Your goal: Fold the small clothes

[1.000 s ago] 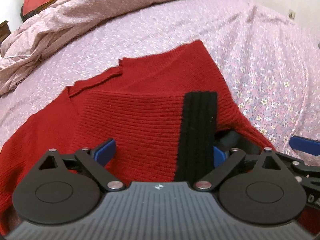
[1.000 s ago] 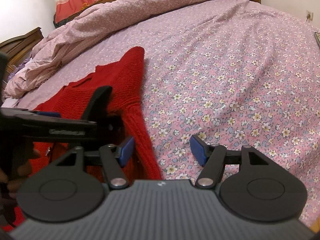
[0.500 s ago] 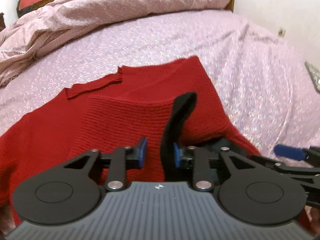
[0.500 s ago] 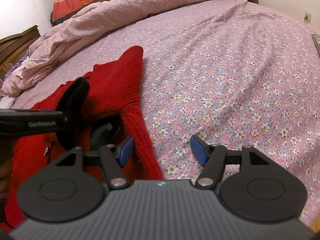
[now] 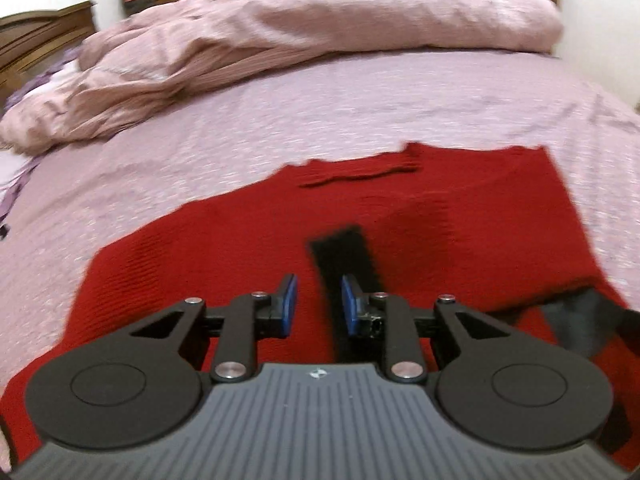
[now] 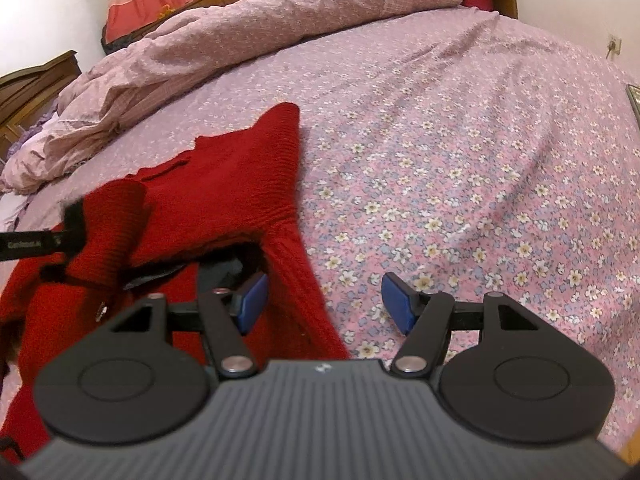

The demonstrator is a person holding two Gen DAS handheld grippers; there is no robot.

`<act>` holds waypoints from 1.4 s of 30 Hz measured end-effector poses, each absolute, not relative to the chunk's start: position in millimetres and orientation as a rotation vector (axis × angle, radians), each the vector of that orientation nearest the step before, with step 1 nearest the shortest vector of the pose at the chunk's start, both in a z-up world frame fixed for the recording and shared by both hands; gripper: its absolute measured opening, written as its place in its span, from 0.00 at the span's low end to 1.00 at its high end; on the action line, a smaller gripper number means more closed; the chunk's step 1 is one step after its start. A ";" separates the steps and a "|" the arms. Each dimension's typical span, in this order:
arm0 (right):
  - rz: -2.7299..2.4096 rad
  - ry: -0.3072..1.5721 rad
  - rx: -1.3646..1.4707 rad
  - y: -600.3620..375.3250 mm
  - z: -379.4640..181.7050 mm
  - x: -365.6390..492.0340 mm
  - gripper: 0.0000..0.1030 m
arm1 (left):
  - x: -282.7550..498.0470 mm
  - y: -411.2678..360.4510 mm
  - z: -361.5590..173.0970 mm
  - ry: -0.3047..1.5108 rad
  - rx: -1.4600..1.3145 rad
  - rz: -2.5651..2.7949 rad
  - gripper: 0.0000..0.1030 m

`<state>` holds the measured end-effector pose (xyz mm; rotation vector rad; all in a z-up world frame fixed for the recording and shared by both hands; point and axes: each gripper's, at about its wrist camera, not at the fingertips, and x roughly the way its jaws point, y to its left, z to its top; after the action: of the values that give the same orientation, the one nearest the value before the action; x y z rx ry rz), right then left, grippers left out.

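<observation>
The left gripper [image 5: 315, 306] now has its jaws drawn in narrow, where a second ago they stood wide over the red knit sweater [image 5: 460, 216]. The sleeve's black cuff [image 5: 340, 252] runs up between the blue pads. The left wrist view is motion-blurred, so the pinch itself is hard to read there, but in the right wrist view the cuff [image 6: 74, 216] and the red sleeve behind it hang off that gripper's finger, raised clear of the sweater body, so the jaws appear clenched on the cuff. The sleeve, flat on the sweater half a second ago, is now lifted and carried across the garment. The sweater lies spread on the floral bedsheet [image 6: 460, 160], collar toward the rumpled quilt [image 5: 320, 24]. The right gripper [image 6: 322, 300] has hardly shifted; its jaws are released, hovering over the sweater's near edge and the sheet. The sleeve fold looks under way, not yet laid down.
</observation>
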<state>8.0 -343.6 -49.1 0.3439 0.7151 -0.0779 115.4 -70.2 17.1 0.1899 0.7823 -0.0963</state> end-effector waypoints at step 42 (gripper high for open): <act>-0.037 0.694 0.334 -328.2 -38.8 8.2 0.63 | 36.0 -178.7 -36.7 0.734 0.602 -0.630 0.91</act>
<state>8.2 -328.2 -38.8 0.3337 0.6938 -0.0374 36.0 -178.7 -36.7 0.6017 0.7340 -0.6299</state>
